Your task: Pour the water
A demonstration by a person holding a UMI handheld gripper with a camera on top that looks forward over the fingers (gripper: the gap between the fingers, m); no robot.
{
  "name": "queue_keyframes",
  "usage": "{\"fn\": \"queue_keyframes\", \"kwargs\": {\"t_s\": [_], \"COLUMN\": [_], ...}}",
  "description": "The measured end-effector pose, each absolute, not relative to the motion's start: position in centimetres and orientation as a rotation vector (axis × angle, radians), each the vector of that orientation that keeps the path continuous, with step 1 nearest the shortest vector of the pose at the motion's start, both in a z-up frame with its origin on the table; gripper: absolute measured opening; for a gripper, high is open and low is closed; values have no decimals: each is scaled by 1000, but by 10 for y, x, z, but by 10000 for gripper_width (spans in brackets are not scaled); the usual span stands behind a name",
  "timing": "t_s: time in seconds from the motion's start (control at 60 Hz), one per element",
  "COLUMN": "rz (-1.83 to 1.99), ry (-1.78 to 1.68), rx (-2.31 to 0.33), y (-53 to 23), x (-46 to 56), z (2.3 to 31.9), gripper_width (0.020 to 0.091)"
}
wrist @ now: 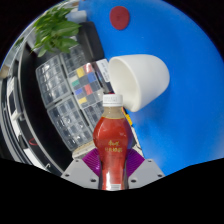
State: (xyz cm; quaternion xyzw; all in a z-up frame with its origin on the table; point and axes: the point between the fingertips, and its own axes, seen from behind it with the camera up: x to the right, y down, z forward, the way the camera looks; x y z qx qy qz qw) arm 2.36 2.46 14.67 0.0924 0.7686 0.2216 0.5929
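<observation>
A plastic bottle (111,140) of reddish-brown drink, with a white cap and a red label, stands upright between my gripper's fingers. My gripper (112,168) is shut on the bottle, both purple pads (90,162) pressing its lower body. Just beyond the bottle's cap sits a white cup (138,78) on a blue surface (185,100), seen tilted in this view with its opening turned toward the bottle.
A red round spot (120,16) marks the blue surface beyond the cup. Left of the bottle lie clear plastic boxes (62,95) and a colour chart (88,85). A green plant (55,30) stands further back on the left.
</observation>
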Motion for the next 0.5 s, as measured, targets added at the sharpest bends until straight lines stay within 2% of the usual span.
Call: {"fn": "queue_keyframes", "kwargs": {"t_s": [0.267, 0.367, 0.5], "rz": [562, 445, 117], "ry": [1826, 1852, 1820], "rx": [211, 43, -319], "y": [20, 14, -18], "x": [22, 21, 22], "z": [141, 145, 173], "gripper_width": [291, 292, 292]}}
